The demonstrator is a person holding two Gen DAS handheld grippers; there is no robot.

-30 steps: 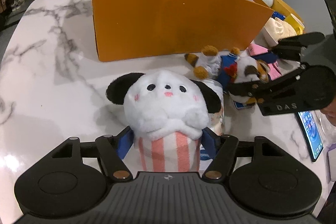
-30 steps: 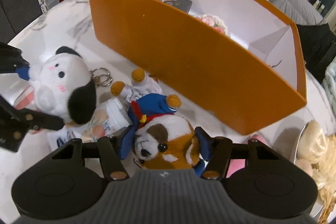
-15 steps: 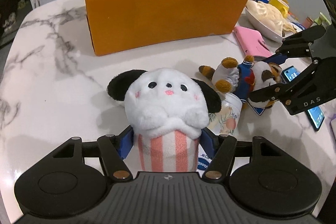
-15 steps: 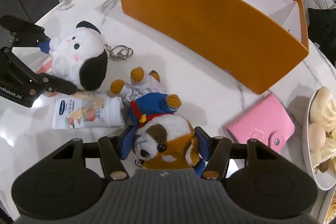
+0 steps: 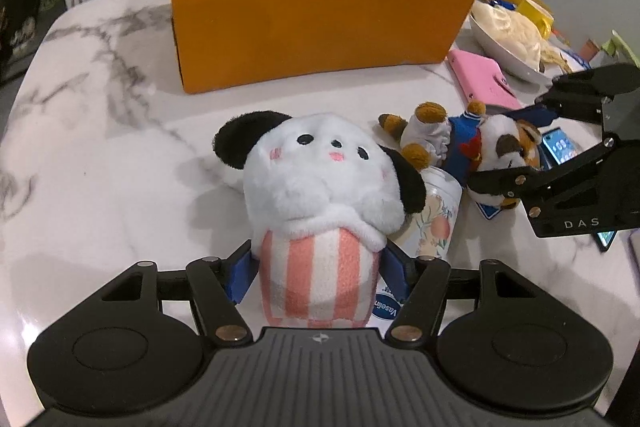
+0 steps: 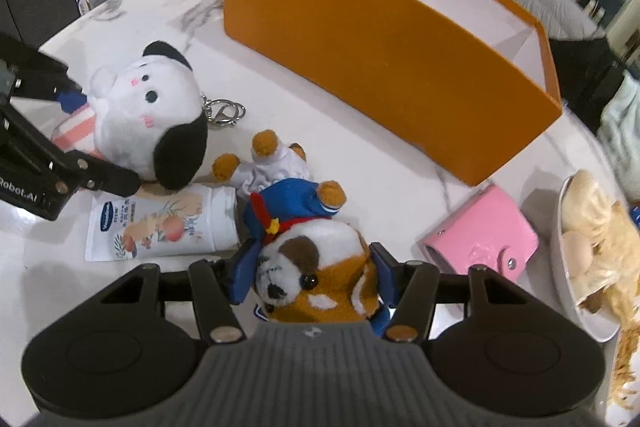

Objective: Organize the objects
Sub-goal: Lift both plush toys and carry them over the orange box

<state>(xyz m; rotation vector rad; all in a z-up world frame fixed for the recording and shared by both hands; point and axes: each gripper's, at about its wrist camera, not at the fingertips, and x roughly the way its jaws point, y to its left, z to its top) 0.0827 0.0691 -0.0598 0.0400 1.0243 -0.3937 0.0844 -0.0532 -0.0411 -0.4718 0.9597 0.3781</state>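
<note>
My left gripper (image 5: 318,267) pinches the white plush's (image 5: 324,183) striped base; my right gripper (image 6: 314,273) pinches the dog plush's (image 6: 316,259) head. A lotion tube (image 6: 168,223) lies between them. Ahead stands the orange box (image 5: 320,15), the pink wallet (image 6: 480,231) right of my right jaws.

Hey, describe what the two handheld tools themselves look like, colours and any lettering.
Both are matte black with blue finger pads, ribbed bodies, round side discs and brass-coloured pivot screws. The left tool shows white "Robot.AI" lettering in the other camera; the right tool shows "DAS". No cables or sleeves visible.
</note>
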